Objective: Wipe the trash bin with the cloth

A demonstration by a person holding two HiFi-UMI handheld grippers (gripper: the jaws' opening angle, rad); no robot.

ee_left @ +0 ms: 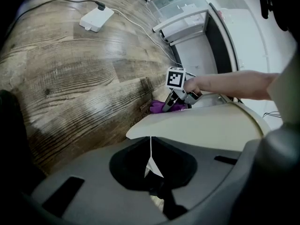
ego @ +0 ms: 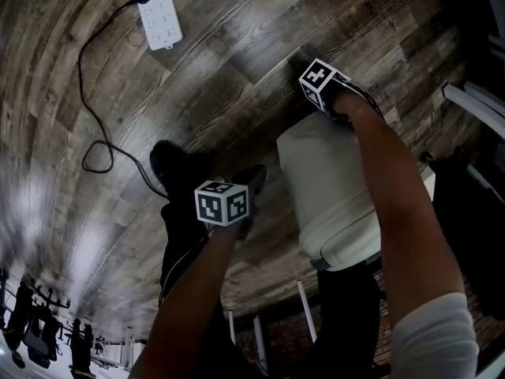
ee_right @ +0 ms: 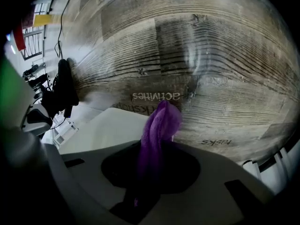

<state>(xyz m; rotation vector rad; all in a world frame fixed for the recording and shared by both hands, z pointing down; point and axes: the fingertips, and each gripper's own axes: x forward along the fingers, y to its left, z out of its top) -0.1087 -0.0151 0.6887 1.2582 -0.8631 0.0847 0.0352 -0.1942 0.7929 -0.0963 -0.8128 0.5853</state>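
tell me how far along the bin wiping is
Done: the purple cloth is picked up, clamped in the right gripper. In hand: it is held at one edge of the white trash bin, with the left gripper at the opposite edge; its grip is unclear. Left: most likely the wiping itself, though the bin's surface shows no marks to judge by.

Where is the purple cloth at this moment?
The purple cloth is clamped in the right claw, in the middle of the right gripper view, by the far edge of the white trash bin.
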